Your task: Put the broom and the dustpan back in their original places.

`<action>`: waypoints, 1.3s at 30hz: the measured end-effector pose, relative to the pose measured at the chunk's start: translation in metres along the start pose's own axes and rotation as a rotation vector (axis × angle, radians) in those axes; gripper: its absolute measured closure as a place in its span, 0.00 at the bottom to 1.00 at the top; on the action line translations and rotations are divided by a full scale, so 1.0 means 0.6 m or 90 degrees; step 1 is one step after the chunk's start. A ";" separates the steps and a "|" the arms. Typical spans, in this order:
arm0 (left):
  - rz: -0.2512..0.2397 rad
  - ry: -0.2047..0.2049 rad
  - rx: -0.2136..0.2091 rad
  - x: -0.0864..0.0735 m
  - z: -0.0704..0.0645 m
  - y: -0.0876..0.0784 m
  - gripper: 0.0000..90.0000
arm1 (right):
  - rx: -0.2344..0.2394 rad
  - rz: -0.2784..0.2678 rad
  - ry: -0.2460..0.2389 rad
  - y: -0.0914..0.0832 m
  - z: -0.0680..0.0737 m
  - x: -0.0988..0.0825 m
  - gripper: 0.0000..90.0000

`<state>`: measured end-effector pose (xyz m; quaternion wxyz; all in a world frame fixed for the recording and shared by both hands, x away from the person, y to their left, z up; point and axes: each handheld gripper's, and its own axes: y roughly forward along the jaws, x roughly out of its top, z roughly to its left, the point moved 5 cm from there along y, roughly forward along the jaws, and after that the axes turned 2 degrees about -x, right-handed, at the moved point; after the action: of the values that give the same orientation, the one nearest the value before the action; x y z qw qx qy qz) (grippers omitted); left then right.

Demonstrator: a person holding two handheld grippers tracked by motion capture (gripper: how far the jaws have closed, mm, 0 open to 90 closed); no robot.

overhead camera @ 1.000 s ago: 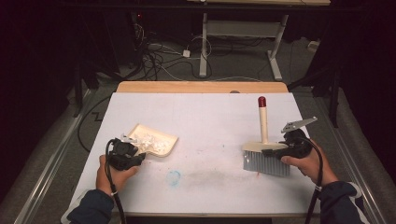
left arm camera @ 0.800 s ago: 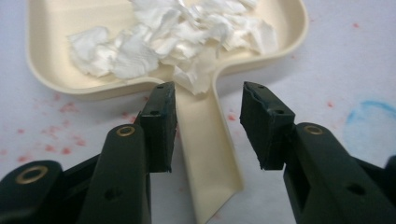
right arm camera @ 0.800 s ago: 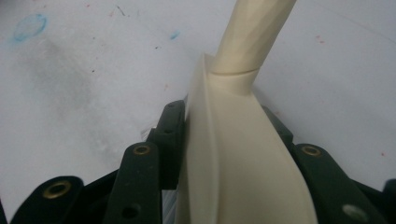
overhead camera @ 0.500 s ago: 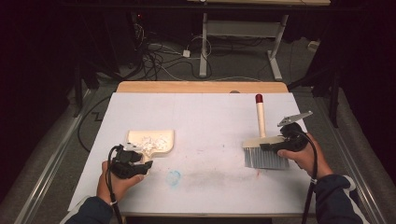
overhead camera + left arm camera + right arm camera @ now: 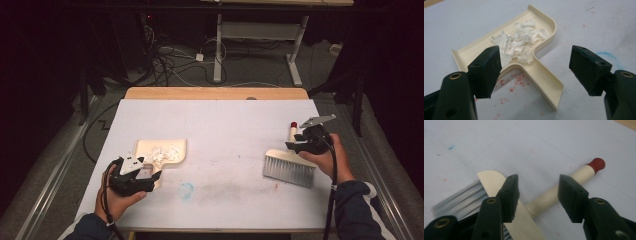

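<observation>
A: Starting at the left, why is the cream dustpan (image 5: 161,152) lying flat on the white table (image 5: 220,120) with nobody holding it?

B: I'd say because the sweeping is done. The torn white paper scraps (image 5: 520,40) are heaped in its tray, and the left gripper (image 5: 150,176) has just been opening, with its pads wide apart on either side of the dustpan's handle and touching nothing (released, and the dustpan rests on its own).

A: And that hand's pose?

B: Low near the table's front edge, gripper pointing level toward the dustpan, just short of it.

A: Over on the right?

B: The hand brush (image 5: 290,167) lies on the table, bristles toward the person, red-tipped handle pointing away. The right gripper (image 5: 537,195) straddles the handle where it meets the head; its jaws have just been closing a little, yet a gap shows beside the handle, so I read it as not clamped.
</observation>
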<state>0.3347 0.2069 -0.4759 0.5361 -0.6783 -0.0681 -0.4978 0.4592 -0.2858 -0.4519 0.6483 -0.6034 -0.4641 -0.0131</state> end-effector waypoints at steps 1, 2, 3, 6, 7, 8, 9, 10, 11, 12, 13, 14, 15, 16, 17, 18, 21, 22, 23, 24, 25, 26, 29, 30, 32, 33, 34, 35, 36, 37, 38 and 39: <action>0.000 0.006 0.005 -0.001 -0.001 0.001 0.28 | -0.016 0.009 0.001 0.005 0.002 -0.001 0.64; 0.003 0.012 0.004 -0.003 -0.001 0.002 0.28 | -0.030 0.014 0.000 0.011 0.003 -0.003 0.65; 0.007 0.015 0.006 -0.005 -0.001 0.003 0.28 | -0.042 0.022 0.000 0.017 0.003 -0.005 0.66; 0.007 0.021 0.009 -0.008 -0.001 0.005 0.28 | -0.068 0.032 0.012 0.034 0.001 -0.014 0.67; 0.006 0.022 0.011 -0.009 -0.001 0.004 0.28 | -0.073 0.037 0.017 0.039 0.000 -0.018 0.68; 0.006 0.024 0.013 -0.010 -0.002 0.004 0.28 | -0.072 0.038 0.027 0.044 0.000 -0.022 0.68; 0.008 0.028 0.011 -0.010 -0.002 0.004 0.28 | -0.068 0.034 0.044 0.047 -0.001 -0.025 0.66; 0.007 0.027 0.012 -0.011 -0.002 0.005 0.28 | -0.068 0.027 0.059 0.049 -0.003 -0.026 0.66; 0.006 0.027 0.013 -0.011 -0.002 0.005 0.28 | -0.070 0.026 0.062 0.050 -0.004 -0.026 0.66; 0.008 0.027 0.012 -0.012 -0.002 0.006 0.28 | -0.072 0.029 0.062 0.050 -0.004 -0.025 0.67; 0.009 0.030 0.013 -0.012 -0.003 0.007 0.28 | -0.076 0.029 0.063 0.049 -0.005 -0.024 0.69; 0.008 0.034 0.019 -0.013 -0.003 0.006 0.28 | -0.079 0.026 0.062 0.048 -0.005 -0.023 0.72; 0.009 0.037 0.021 -0.013 -0.004 0.006 0.28 | -0.076 0.021 0.064 0.046 -0.006 -0.023 0.74; 0.010 0.039 0.017 -0.014 -0.004 0.006 0.28 | -0.067 0.014 0.079 0.045 -0.008 -0.024 0.73; 0.011 0.038 0.016 -0.014 -0.005 0.007 0.28 | -0.058 0.012 0.096 0.045 -0.010 -0.027 0.72; 0.013 0.037 0.016 -0.015 -0.005 0.008 0.28 | -0.047 0.009 0.109 0.046 -0.013 -0.029 0.70; 0.018 0.040 0.010 -0.016 -0.008 0.010 0.28 | -0.033 0.013 0.137 0.050 -0.017 -0.033 0.65; 0.018 0.042 0.011 -0.016 -0.009 0.011 0.28 | -0.034 0.014 0.141 0.052 -0.018 -0.032 0.65; 0.017 0.043 0.009 -0.015 -0.010 0.010 0.28 | -0.035 0.016 0.135 0.052 -0.016 -0.031 0.65; 0.015 0.043 0.008 -0.014 -0.011 0.010 0.28 | -0.033 0.016 0.131 0.054 -0.015 -0.030 0.65; 0.016 0.045 0.008 -0.013 -0.012 0.010 0.28 | -0.028 0.017 0.130 0.057 -0.013 -0.028 0.65; 0.015 0.046 0.006 -0.012 -0.013 0.010 0.28 | -0.023 0.019 0.126 0.060 -0.011 -0.027 0.65; 0.018 0.049 0.007 -0.012 -0.014 0.013 0.28 | -0.017 0.029 0.117 0.070 -0.002 -0.023 0.64; 0.018 0.050 0.007 -0.012 -0.014 0.013 0.28 | -0.025 0.033 0.111 0.072 0.000 -0.022 0.64; 0.019 0.050 0.009 -0.013 -0.014 0.013 0.27 | -0.035 0.036 0.108 0.071 0.002 -0.020 0.65; 0.018 0.048 0.008 -0.013 -0.013 0.012 0.27 | -0.037 0.035 0.108 0.071 0.002 -0.020 0.65; 0.016 0.047 0.007 -0.012 -0.013 0.012 0.27 | -0.037 0.034 0.110 0.071 0.002 -0.020 0.64; 0.015 0.048 0.008 -0.012 -0.013 0.011 0.27 | -0.038 0.033 0.112 0.071 0.001 -0.020 0.64; 0.015 0.050 0.010 -0.012 -0.013 0.010 0.27 | -0.039 0.031 0.115 0.071 0.001 -0.020 0.64; 0.013 0.051 0.010 -0.012 -0.013 0.009 0.27 | -0.040 0.030 0.114 0.070 0.001 -0.020 0.64; 0.012 0.052 0.013 -0.012 -0.013 0.009 0.27 | -0.043 0.028 0.115 0.070 0.002 -0.020 0.62; 0.011 0.053 0.013 -0.011 -0.013 0.008 0.27 | -0.046 0.022 0.118 0.069 0.001 -0.019 0.60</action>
<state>0.3296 0.2015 -0.4848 0.5496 -0.6519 -0.0450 -0.5205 0.4761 -0.2801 -0.4908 0.6666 -0.6304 -0.3908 -0.0740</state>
